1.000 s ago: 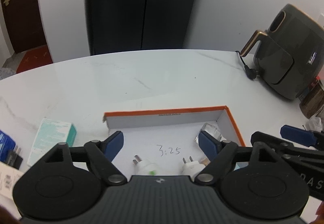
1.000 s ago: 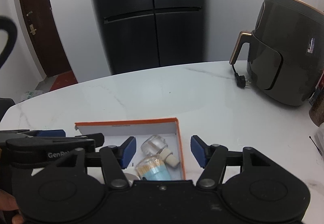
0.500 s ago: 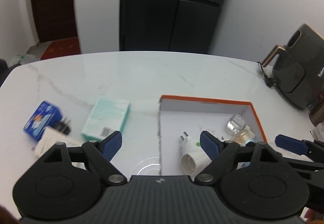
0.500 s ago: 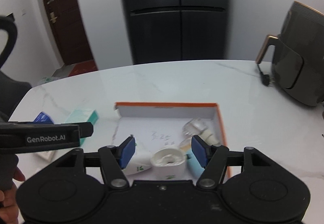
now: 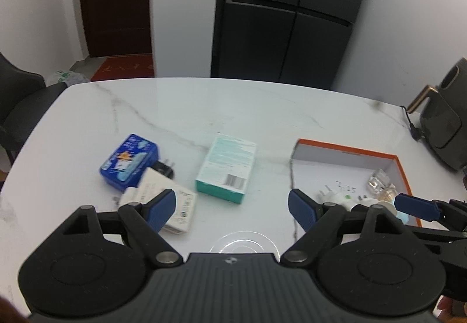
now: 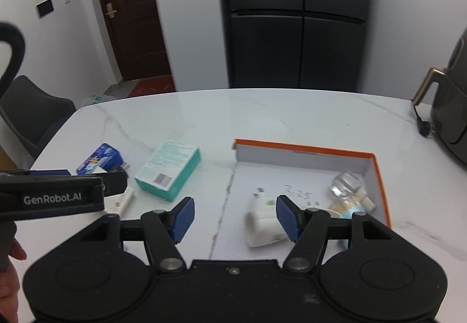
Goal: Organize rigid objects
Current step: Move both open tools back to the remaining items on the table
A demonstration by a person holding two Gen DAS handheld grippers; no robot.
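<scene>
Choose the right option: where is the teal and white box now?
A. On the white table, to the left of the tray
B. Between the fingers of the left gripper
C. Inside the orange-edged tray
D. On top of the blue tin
A. The teal and white box lies flat on the white table, apart from the orange-edged tray on its right and from the blue tin on its left.

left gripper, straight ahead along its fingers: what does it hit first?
Likely bare white marble tabletop: the open left gripper has nothing between its fingers. The teal box lies just beyond, though depth is unclear.
</scene>
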